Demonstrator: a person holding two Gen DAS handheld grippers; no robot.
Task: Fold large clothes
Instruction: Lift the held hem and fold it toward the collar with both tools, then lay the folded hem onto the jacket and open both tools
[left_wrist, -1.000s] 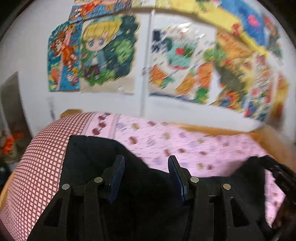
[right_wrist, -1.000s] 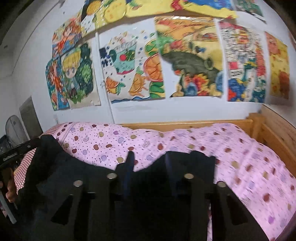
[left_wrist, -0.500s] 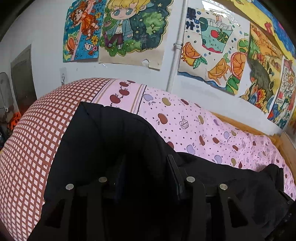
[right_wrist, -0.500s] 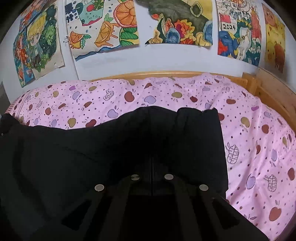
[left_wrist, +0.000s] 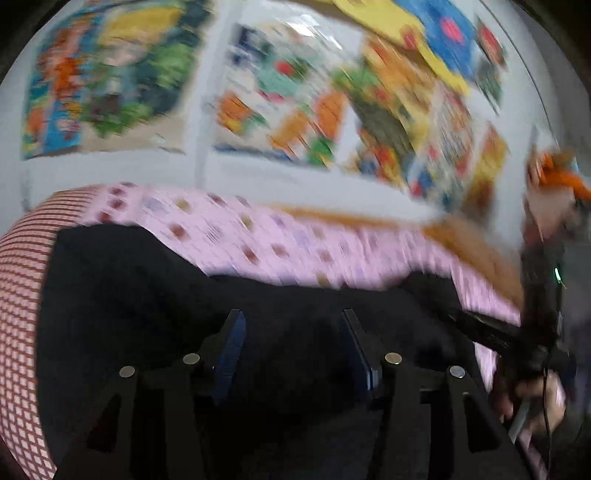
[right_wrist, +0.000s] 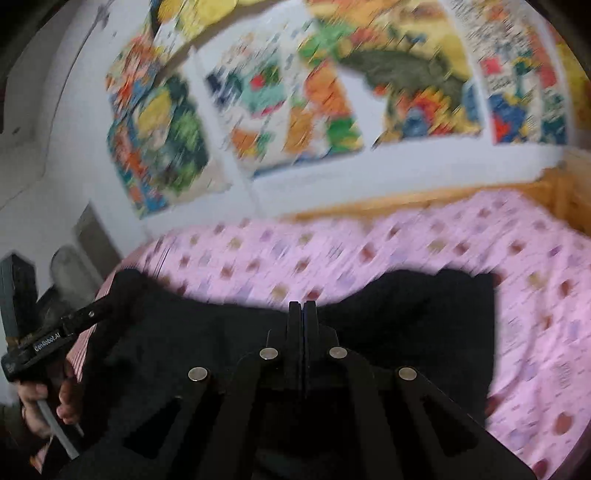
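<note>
A large black garment (left_wrist: 155, 295) lies across a bed with a pink spotted sheet (left_wrist: 280, 243); both views are motion-blurred. My left gripper (left_wrist: 293, 334) hovers over the garment's near part. Its jaws are opening, and no cloth is pressed between the blue pads (left_wrist: 231, 343). My right gripper (right_wrist: 303, 308) is shut, fingers flat together above the garment (right_wrist: 406, 314); no cloth shows between them. In the right wrist view the left gripper's body (right_wrist: 62, 332) and the hand (right_wrist: 44, 402) holding it sit at the garment's left end.
A red-checked cloth (left_wrist: 22, 295) covers the bed's left end. A wooden bed frame (right_wrist: 406, 199) runs along the back and right side. Colourful posters (right_wrist: 280, 103) hang on the white wall behind. Bare pink sheet (right_wrist: 535, 295) lies beyond and right of the garment.
The right jaws went from slightly apart to fully shut. The left jaws narrowed, then widened again. Both cameras dipped toward the garment, then tilted back up toward the wall.
</note>
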